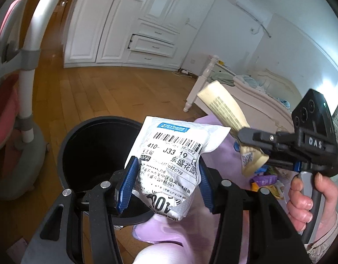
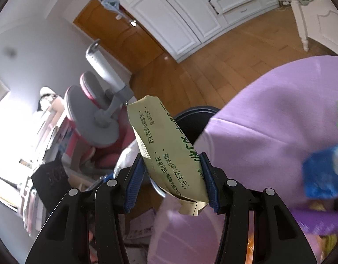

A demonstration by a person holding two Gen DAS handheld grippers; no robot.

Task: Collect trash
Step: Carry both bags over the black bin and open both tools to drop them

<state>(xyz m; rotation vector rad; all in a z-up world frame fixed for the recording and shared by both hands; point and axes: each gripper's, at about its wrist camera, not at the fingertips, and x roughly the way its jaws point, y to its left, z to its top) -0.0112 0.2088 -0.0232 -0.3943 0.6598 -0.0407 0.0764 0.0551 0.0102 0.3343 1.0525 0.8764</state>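
Observation:
My left gripper (image 1: 166, 184) is shut on a crumpled white courier bag (image 1: 171, 160) with a barcode label, held just right of the open black trash bin (image 1: 89, 149). My right gripper (image 2: 172, 180) is shut on a flattened beige drink carton (image 2: 166, 151) with green print. The carton (image 1: 230, 121) and the right gripper (image 1: 254, 151) also show in the left wrist view, to the right of the bag and above the table. The bin's rim (image 2: 191, 112) shows behind the carton in the right wrist view.
A lilac cloth covers the table (image 2: 268, 121), with more coloured wrappers (image 1: 265, 180) and a blue packet (image 2: 322, 173) on it. A pink and grey chair (image 1: 17, 101) stands left of the bin. A white wardrobe (image 1: 133, 22) and a bed (image 1: 246, 92) stand beyond the wooden floor.

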